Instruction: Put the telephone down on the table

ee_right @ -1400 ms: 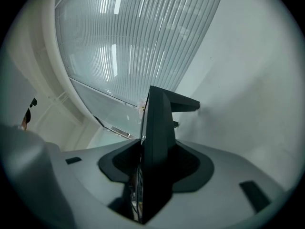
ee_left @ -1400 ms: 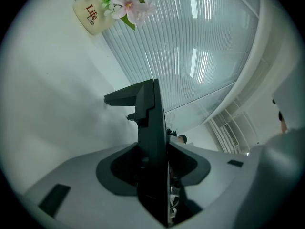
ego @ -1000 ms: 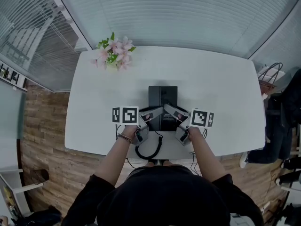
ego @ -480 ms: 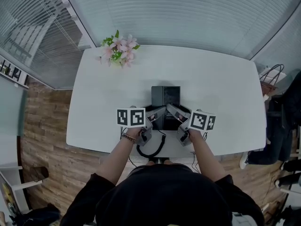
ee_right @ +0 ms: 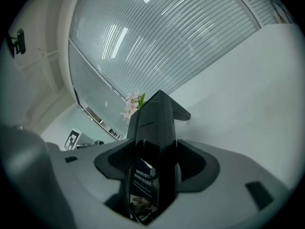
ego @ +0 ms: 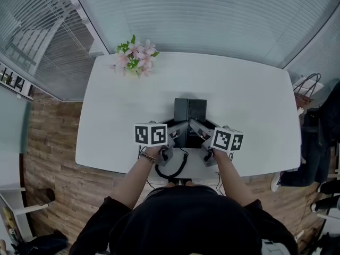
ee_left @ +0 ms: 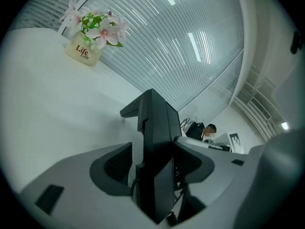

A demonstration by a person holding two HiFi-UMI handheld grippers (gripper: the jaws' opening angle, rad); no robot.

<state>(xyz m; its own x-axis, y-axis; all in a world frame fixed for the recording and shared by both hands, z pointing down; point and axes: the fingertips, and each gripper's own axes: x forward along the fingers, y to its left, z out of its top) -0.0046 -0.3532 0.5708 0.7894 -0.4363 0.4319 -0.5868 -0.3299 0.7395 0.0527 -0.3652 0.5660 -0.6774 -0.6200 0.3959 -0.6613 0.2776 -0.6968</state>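
A black telephone point(ego: 190, 112) stands on the white table point(ego: 239, 94) near its front edge, and its coiled cord point(ego: 175, 169) hangs over that edge. My left gripper point(ego: 178, 132) is at its left side and my right gripper point(ego: 200, 129) at its right. In the left gripper view the telephone point(ee_left: 155, 113) stands between the jaws of the left gripper point(ee_left: 153, 146), with a gap at one pad. In the right gripper view the telephone point(ee_right: 159, 123) fills the space between the jaws of the right gripper point(ee_right: 155, 147). Both sets of jaws have just been opening around the telephone.
A pot of pink flowers point(ego: 135, 60) stands at the table's far left corner, also in the left gripper view as the flower pot point(ee_left: 86, 51). A basket point(ego: 305, 84) sits on the floor beyond the table's right end. A person point(ee_left: 206, 130) sits far off.
Both marker cubes have rolled a little at the telephone's sides. The telephone has kept its place on the table.
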